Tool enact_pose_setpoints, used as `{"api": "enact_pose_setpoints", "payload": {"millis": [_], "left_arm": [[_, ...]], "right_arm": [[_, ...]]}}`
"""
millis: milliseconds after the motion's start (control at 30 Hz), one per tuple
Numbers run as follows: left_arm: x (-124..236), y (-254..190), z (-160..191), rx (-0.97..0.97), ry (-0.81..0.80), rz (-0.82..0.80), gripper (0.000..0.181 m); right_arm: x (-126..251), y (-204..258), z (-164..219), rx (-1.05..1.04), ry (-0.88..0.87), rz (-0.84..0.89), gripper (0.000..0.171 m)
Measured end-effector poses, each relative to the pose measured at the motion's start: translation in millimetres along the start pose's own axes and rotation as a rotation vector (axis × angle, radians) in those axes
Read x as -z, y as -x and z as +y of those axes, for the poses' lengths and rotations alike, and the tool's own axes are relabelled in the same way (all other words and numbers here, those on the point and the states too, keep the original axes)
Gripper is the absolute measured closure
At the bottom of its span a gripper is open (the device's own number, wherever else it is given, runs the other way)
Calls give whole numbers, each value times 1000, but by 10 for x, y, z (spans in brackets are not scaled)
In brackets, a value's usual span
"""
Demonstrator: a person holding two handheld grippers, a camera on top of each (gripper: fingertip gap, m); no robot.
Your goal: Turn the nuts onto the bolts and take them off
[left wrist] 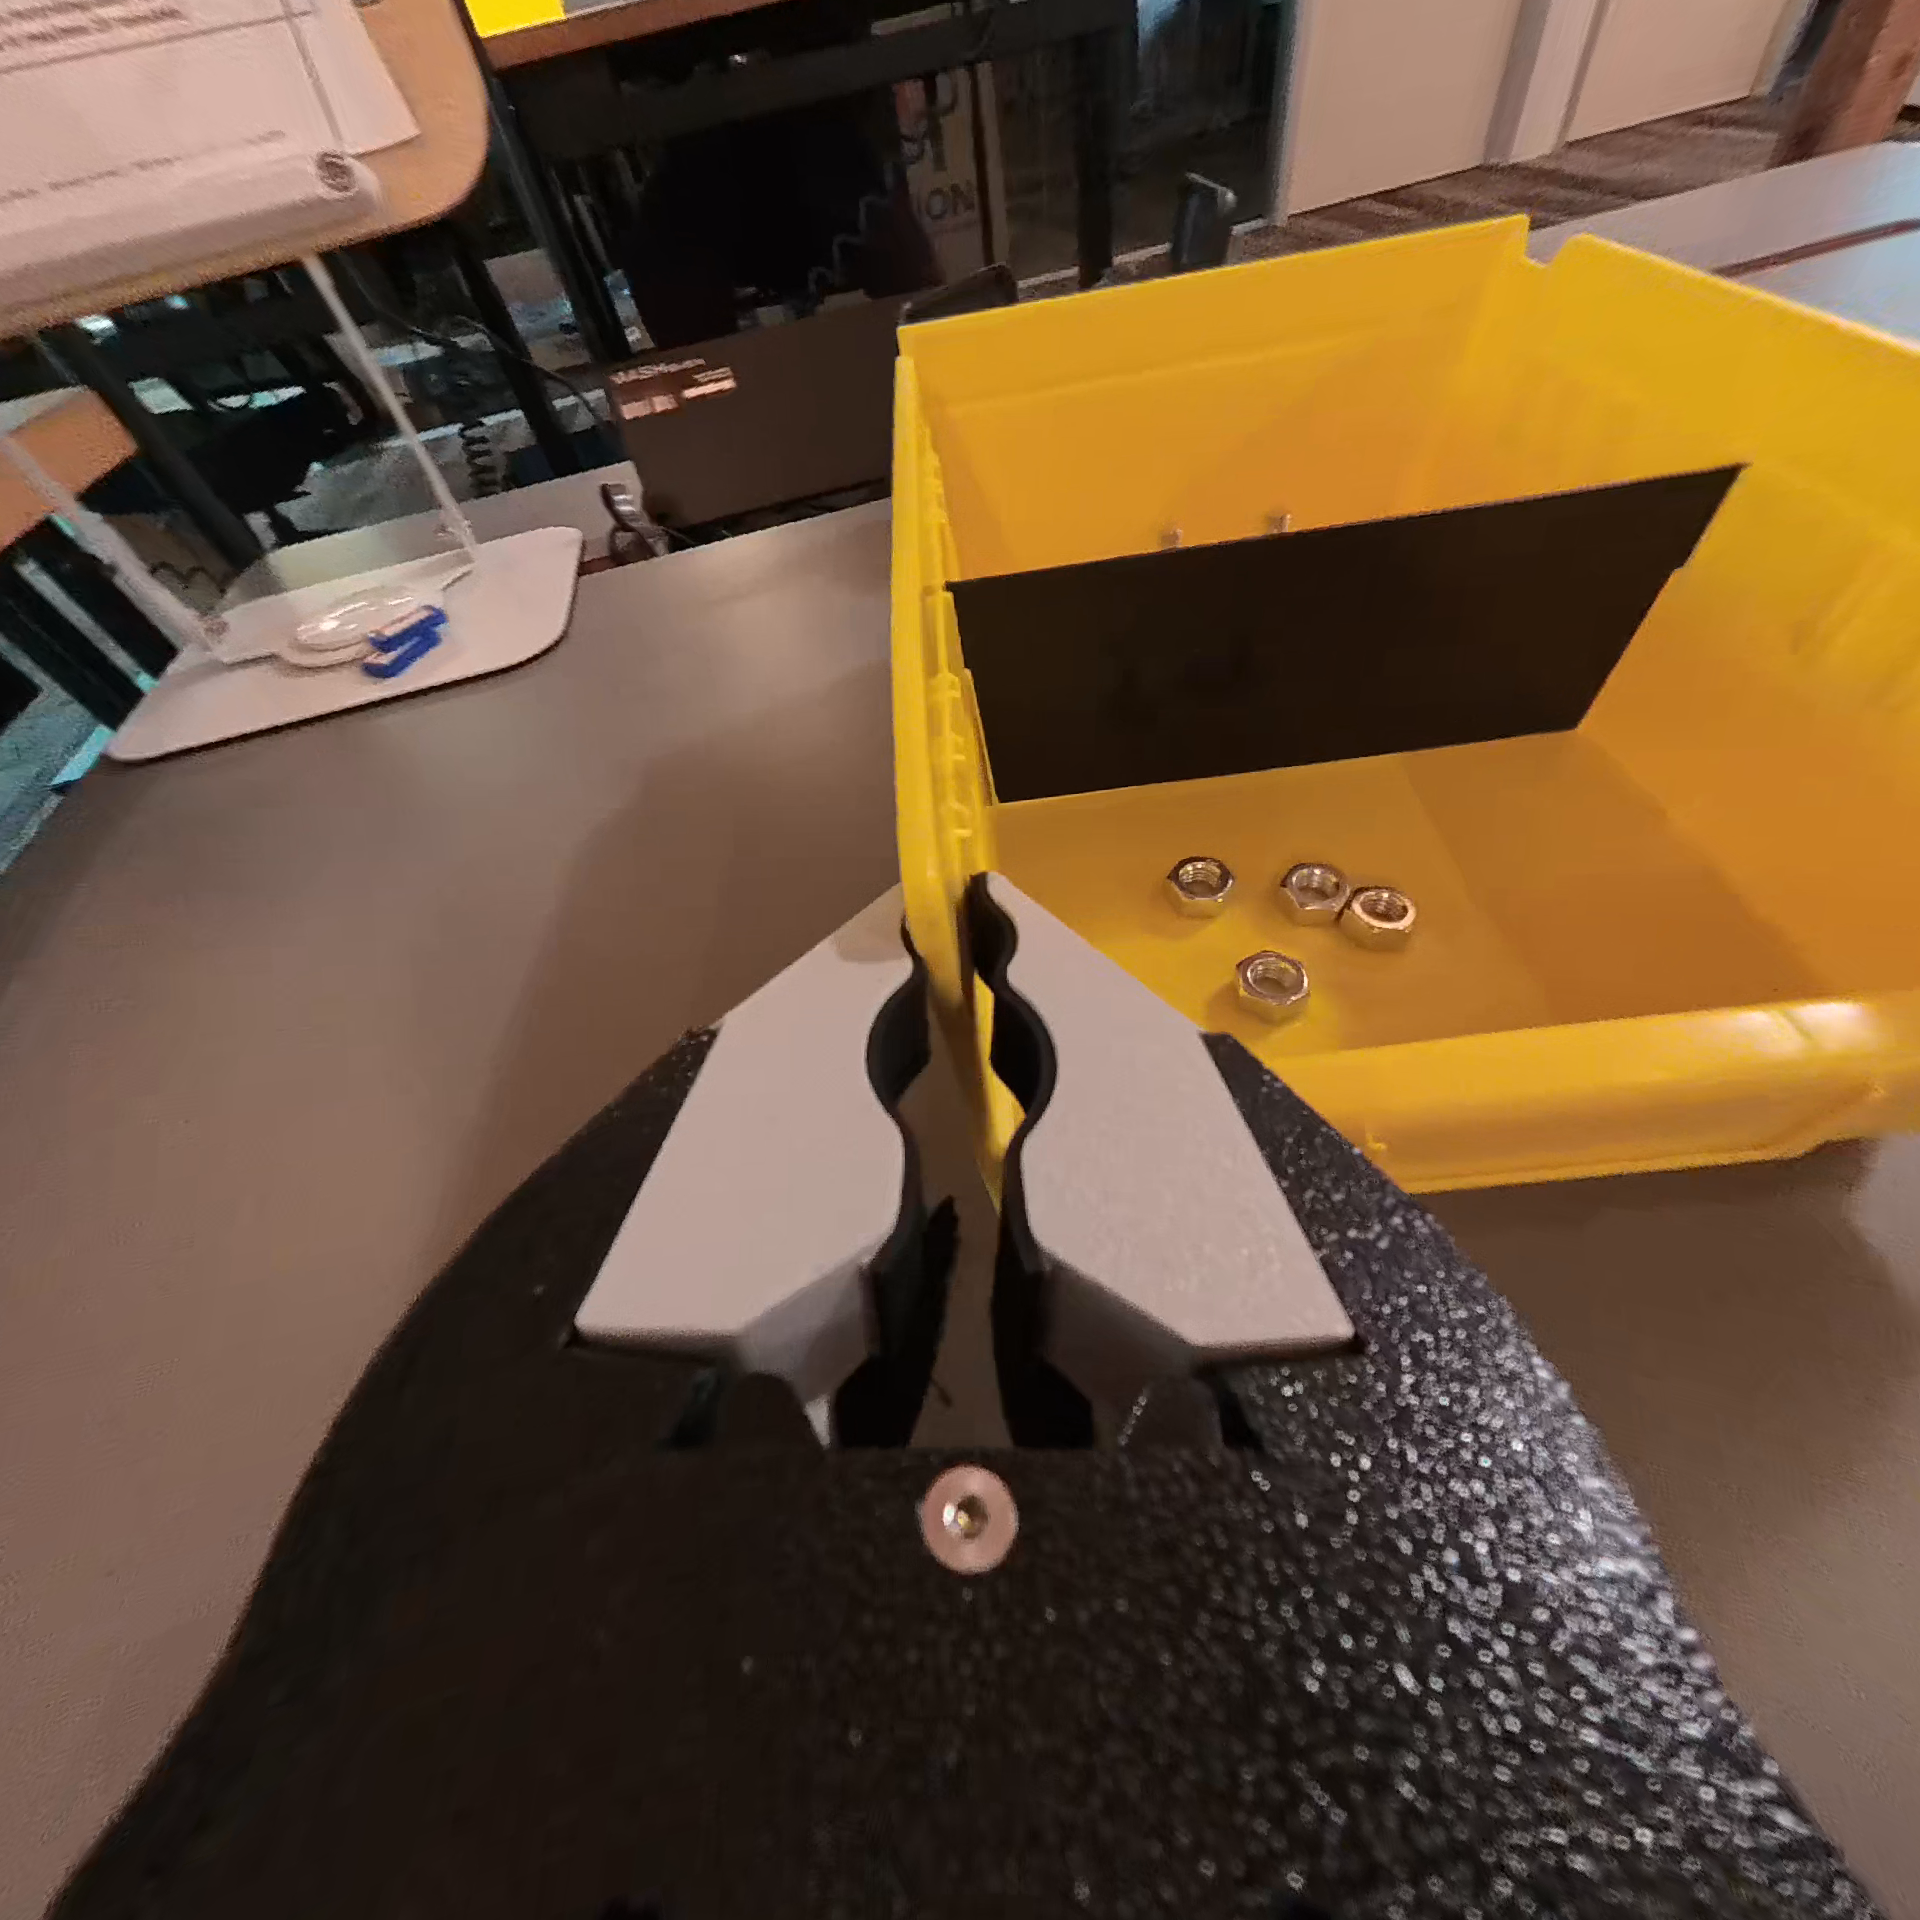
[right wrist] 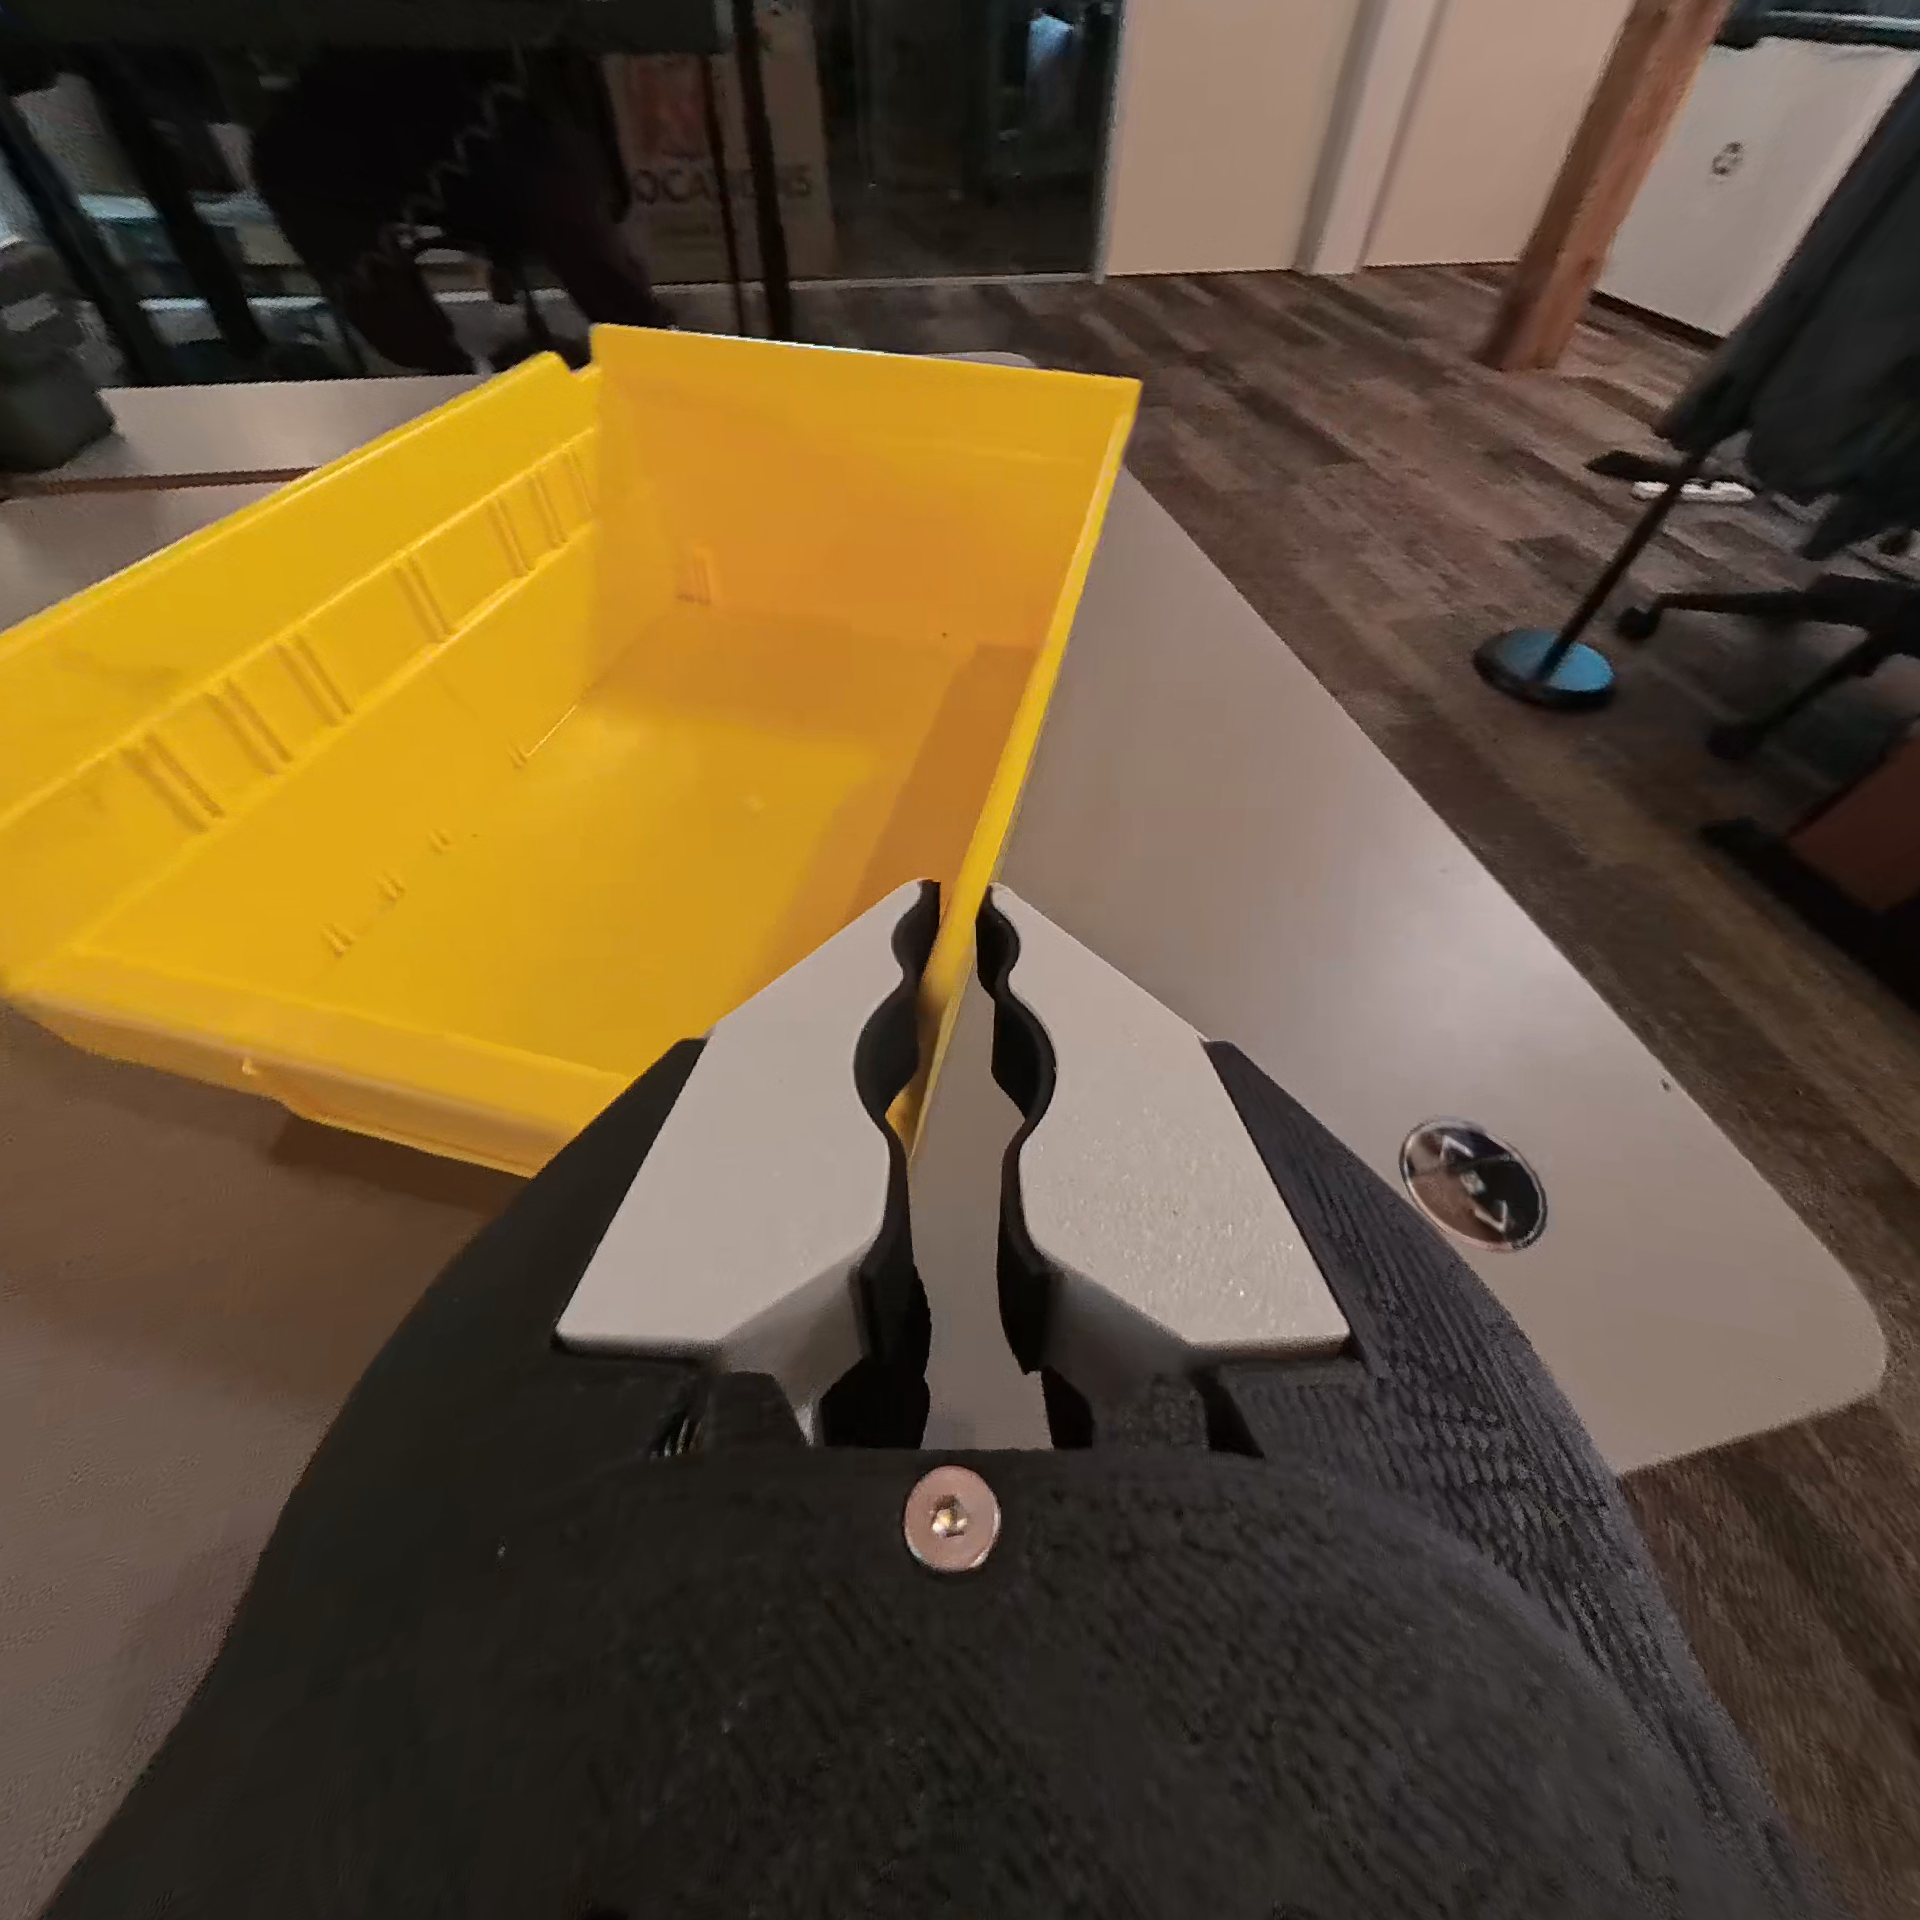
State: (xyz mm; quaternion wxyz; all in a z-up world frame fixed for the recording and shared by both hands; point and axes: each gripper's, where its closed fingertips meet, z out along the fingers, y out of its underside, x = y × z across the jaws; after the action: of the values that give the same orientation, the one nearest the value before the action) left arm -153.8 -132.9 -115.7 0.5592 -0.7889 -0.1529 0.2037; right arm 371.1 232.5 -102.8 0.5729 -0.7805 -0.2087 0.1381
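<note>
In the left wrist view a yellow bin (left wrist: 1558, 1101) stands on the table. A black divider (left wrist: 1320, 644) crosses it, and several steel nuts (left wrist: 1200, 885) lie loose on its floor in front of the divider. My left gripper (left wrist: 940, 914) is shut on the near end of this bin's left wall (left wrist: 923, 623). In the right wrist view a long yellow bin (right wrist: 312, 1039) shows no divider and nothing inside. My right gripper (right wrist: 961, 904) is shut on the near end of its right wall (right wrist: 1049, 644). No bolts show in either view.
A white stand base (left wrist: 468, 623) with small blue pieces (left wrist: 400, 644) sits on the brown table (left wrist: 416, 987) at the left, under a clear sheet holder (left wrist: 156, 125). A round metal disc (right wrist: 1473, 1182) is set in the table near its right edge. A floor stand (right wrist: 1545, 670) is beyond.
</note>
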Motion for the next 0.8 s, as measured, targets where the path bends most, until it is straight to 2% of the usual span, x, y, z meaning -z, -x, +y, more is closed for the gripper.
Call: {"api": "enact_pose_setpoints", "payload": {"millis": [233, 433, 633, 800], "left_arm": [[262, 498, 158, 102, -18, -68, 180], [447, 968, 292, 110, -4, -186, 180], [549, 1397, 386, 84, 21, -209, 180], [536, 1642, 417, 66, 34, -154, 180]], "right_arm": [[-71, -153, -4, 118, 33, -162, 164], [-199, -372, 0, 264, 137, -193, 162], [-243, -517, -9, 224, 135, -210, 163], [-247, -579, -11, 197, 126, -206, 163]]}}
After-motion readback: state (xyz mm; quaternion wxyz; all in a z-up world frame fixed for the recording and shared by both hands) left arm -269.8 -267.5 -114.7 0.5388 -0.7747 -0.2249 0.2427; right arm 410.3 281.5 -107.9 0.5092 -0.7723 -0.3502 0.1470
